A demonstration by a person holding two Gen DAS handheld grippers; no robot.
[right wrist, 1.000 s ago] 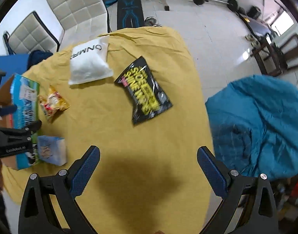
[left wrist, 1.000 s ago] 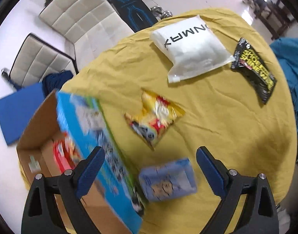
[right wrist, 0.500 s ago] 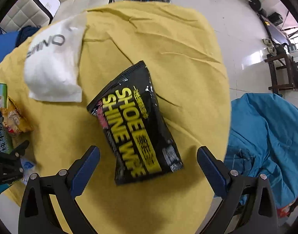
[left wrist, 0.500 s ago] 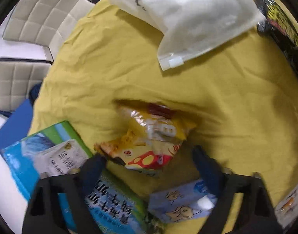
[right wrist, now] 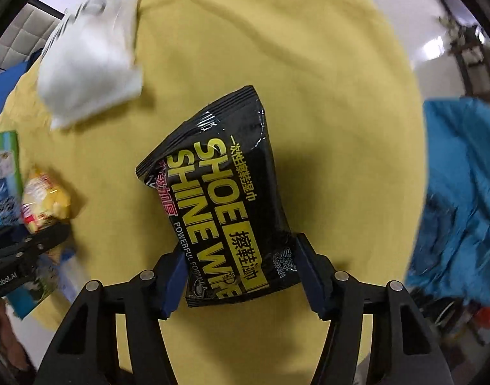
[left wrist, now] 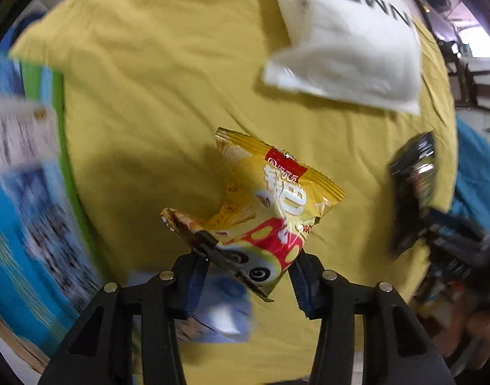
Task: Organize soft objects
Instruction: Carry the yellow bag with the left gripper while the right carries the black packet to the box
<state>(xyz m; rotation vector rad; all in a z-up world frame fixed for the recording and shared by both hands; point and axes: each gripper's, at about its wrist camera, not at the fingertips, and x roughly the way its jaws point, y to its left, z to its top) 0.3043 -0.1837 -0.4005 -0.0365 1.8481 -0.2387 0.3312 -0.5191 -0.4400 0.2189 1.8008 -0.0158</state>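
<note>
Both grippers, left (left wrist: 248,276) and right (right wrist: 240,280), having just been closing, are now pinching their packs between the fingers, snack bag (left wrist: 270,211) and wipes pack (right wrist: 225,205), so both are seeming ready for lifting off the counter (right wrist: 309,64).

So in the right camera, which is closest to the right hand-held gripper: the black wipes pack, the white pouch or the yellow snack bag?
1. Black shiny shoe-wipes pack, between the right hand-held gripper fingers.
2. Yellow crinkly snack bag, far left.
3. White soft plastic pouch, upper left, farthest.
</note>
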